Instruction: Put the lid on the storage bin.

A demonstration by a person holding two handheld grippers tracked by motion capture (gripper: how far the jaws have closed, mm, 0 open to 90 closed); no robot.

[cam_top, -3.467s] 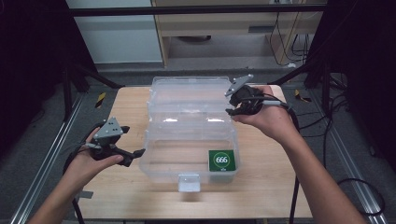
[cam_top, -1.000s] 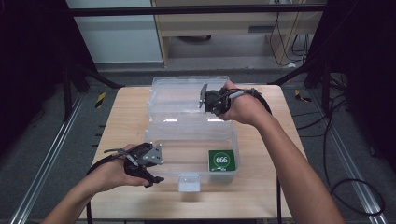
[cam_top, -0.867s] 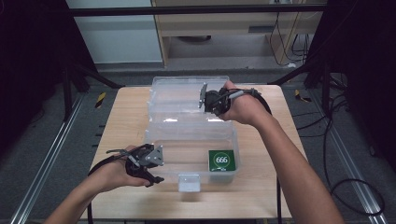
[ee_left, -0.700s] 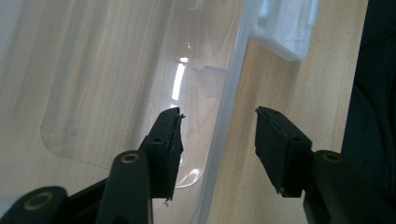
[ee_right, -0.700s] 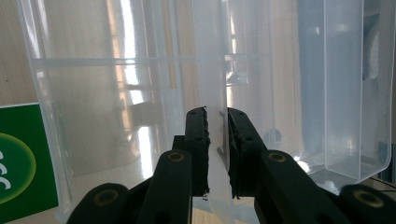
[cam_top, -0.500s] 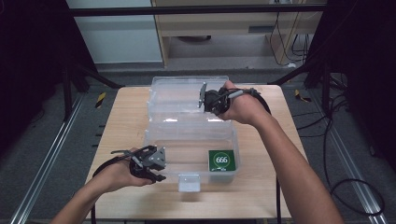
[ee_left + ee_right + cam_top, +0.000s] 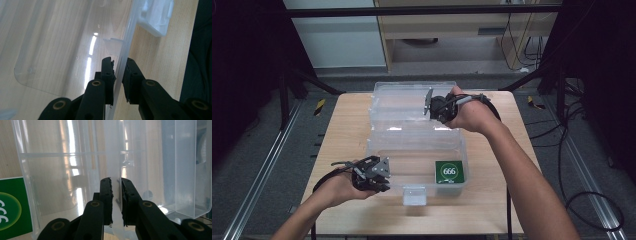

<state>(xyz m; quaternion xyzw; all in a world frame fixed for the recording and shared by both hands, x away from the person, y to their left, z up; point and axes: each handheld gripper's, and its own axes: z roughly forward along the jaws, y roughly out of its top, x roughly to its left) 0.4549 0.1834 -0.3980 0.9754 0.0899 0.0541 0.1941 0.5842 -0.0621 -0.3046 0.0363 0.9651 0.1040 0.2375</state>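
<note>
A clear plastic box (image 7: pixel 412 150) stands open on the wooden table, its hinged lid (image 7: pixel 402 100) behind it. A green card marked 666 (image 7: pixel 449 171) lies in the box's front right corner and shows through the wall (image 7: pixel 10 205) in the right gripper view. My left gripper (image 7: pixel 385 181) is at the box's front left corner. Its jaws have just been closing and now pinch the thin front rim (image 7: pixel 126 42) between the pads (image 7: pixel 119 72). My right gripper (image 7: pixel 432 106) is over the lid's right part, shut on a translucent edge of the lid (image 7: pixel 116 192).
A white latch (image 7: pixel 414 195) hangs at the middle of the box's front wall, also close ahead of the left jaws (image 7: pixel 156 15). Bare wooden table (image 7: pixel 342 130) lies left and right of the box. Black frame posts and cables stand beyond the table's edges.
The left hand has shifted slightly right onto the box's front left corner and its jaws have closed on the rim. The right hand holds still on the lid; 3.5 s ago it was farther right.
</note>
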